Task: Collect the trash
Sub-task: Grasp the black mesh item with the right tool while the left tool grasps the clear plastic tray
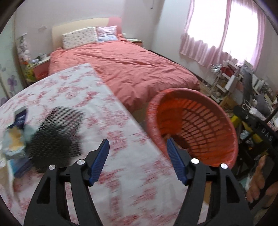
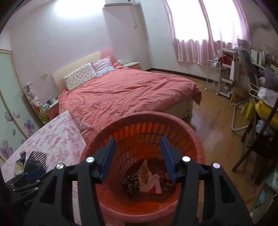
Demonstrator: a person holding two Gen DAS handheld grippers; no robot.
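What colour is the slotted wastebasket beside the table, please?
Orange-red; the wastebasket shows best in the right wrist view.

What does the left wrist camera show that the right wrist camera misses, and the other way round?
Only the left wrist view shows a bare foot on the floor by the red basket, whose bottom is mostly hidden here.

Only the right wrist view looks down into the basket at the trash already inside, and shows the air conditioner and the left gripper.

Both show the bed, pink curtains, the floral table with the black mesh item, each with its own open gripper.
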